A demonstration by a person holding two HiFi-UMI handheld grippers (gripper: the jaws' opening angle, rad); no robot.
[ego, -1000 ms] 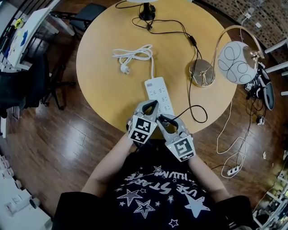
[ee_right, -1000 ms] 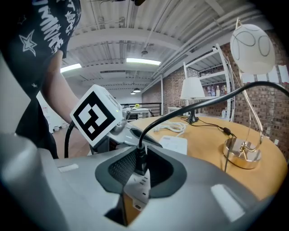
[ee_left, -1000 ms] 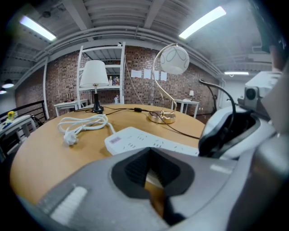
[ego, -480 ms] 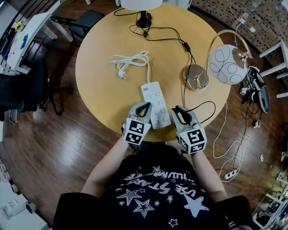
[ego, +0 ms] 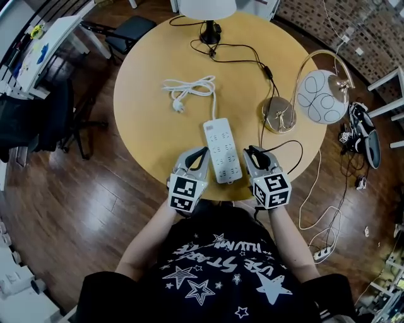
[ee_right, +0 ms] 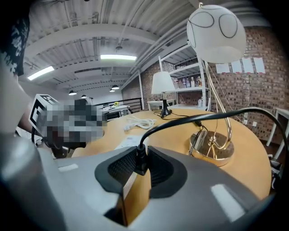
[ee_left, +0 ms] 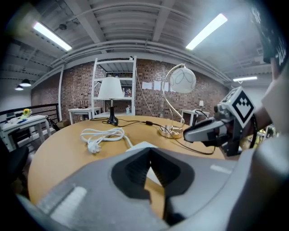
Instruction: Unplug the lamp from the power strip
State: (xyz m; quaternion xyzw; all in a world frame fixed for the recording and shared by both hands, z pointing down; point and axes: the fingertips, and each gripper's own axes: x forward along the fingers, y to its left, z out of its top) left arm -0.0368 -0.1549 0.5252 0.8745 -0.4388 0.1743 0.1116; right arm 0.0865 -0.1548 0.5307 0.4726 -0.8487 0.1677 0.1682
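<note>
**A:** Where was the plug at that point?

**B:** The right gripper [ego: 254, 152] was pinching the black plug [ee_right: 140, 160] between its pads. It sat just beside the near right end of the white power strip [ego: 222, 150], clear of it. I could see nothing standing in the strip's sockets, so I judged the pull itself done and the lamp unplugged.

**A:** And the other one?

**B:** The left gripper [ego: 201, 154] hung just to the left of the strip's near end. Its jaws were a little apart and empty, with only strip and tabletop showing through the gap. I couldn't tell whether it was touching the strip.

**A:** Which lamp did the plug belong to?

**B:** The black cord [ee_right: 179, 121] arched up out of the plug and looped across the round wooden table [ego: 145, 120]. It passed the brass-based globe lamp [ego: 320, 96] on its way toward the white-shaded table lamp [ego: 207, 9] at the far edge. I couldn't trace for sure which of the two it fed.

**A:** What did the next move call for?

**B:** As I saw it, only the put-down was left. The plug needed carrying a little away from the strip, lowering onto bare wood and letting go. A stiff cord like that could make the plug spring sideways, so a slow release seemed wise.
</note>
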